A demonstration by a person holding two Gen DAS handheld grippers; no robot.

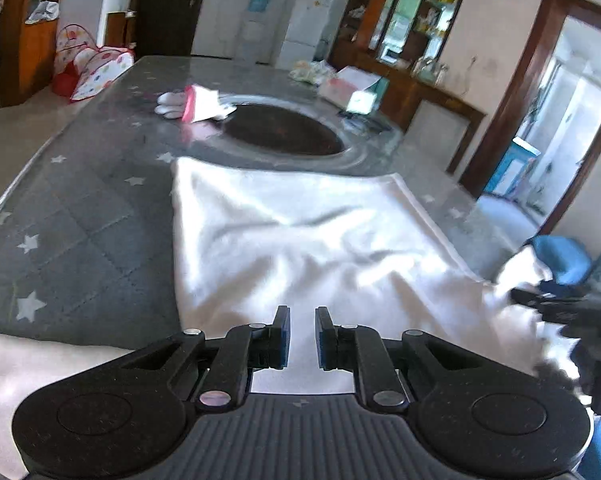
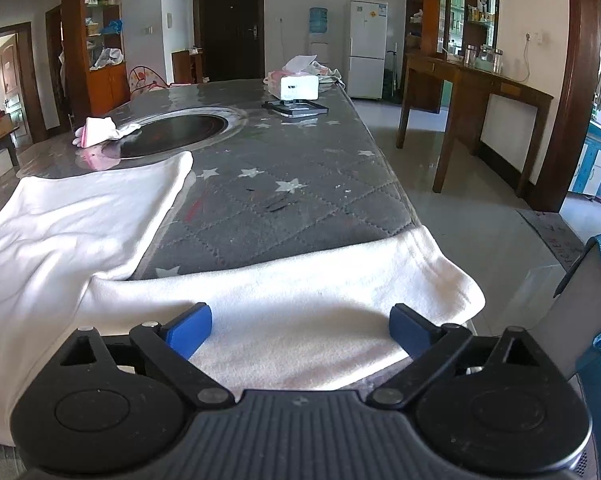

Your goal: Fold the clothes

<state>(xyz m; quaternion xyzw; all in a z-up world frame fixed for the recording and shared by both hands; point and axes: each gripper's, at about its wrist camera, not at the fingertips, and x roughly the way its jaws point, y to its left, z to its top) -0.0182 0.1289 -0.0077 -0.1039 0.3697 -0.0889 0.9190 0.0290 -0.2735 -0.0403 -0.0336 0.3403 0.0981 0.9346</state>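
Note:
A white garment (image 1: 300,240) lies spread on the grey star-patterned table (image 1: 80,220), its sleeve (image 2: 320,292) running along the near edge to the right. My left gripper (image 1: 302,338) hovers over the garment's near edge with its jaws a narrow gap apart and nothing between them. My right gripper (image 2: 300,330) is wide open just above the sleeve, its blue pads (image 2: 188,330) on either side. The right gripper also shows at the right edge of the left wrist view (image 1: 556,304), blurred.
A dark round inset (image 1: 280,128) sits mid-table. Folded white and pink clothes (image 1: 196,104) lie beside it. A tissue box (image 2: 298,86) and a black tray (image 2: 296,109) stand at the far end. A wooden side table (image 2: 472,92) stands to the right.

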